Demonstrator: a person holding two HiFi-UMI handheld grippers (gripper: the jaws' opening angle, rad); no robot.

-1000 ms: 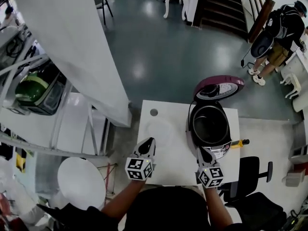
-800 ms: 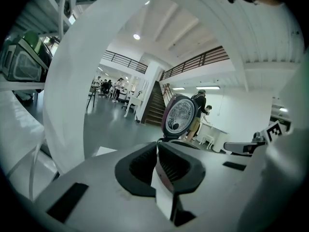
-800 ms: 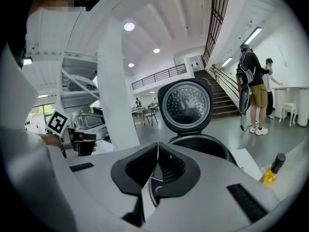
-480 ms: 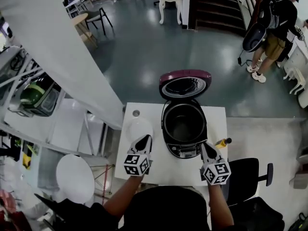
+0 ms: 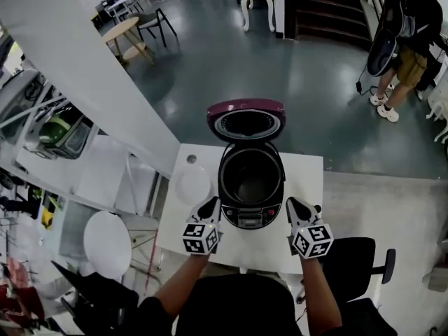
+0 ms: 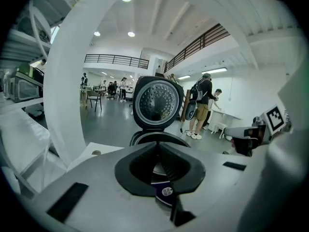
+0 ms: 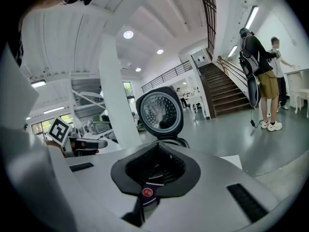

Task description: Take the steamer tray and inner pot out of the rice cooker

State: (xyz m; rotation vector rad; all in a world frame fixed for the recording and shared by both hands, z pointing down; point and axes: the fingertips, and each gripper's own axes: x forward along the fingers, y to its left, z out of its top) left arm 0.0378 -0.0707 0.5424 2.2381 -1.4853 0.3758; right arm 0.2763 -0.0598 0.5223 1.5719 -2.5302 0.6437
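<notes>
A purple rice cooker [image 5: 250, 214] stands on the white table [image 5: 308, 177] with its lid [image 5: 246, 121] raised. Its dark inner pot [image 5: 250, 180] sits inside; I cannot make out a steamer tray in it. A white round tray-like dish [image 5: 193, 185] lies on the table left of the cooker. My left gripper [image 5: 212, 204] is shut and empty at the cooker's front left. My right gripper [image 5: 294, 204] is shut and empty at its front right. The left gripper view shows shut jaws [image 6: 157, 145] before the lid [image 6: 157, 102]. The right gripper view shows the same [image 7: 156, 147], lid [image 7: 159, 111] ahead.
A small grey round hole [image 5: 191, 159] marks the table's far left corner. An office chair [image 5: 360, 257] stands to the right, a round white table [image 5: 107, 243] to the left below a slanting white beam [image 5: 84, 68]. A person with a backpack [image 5: 409, 19] stands far right.
Both grippers have shifted right along the table's front, from left of the cooker to either side of it. The cooker is now centred in the head view. Both jaws stay shut.
</notes>
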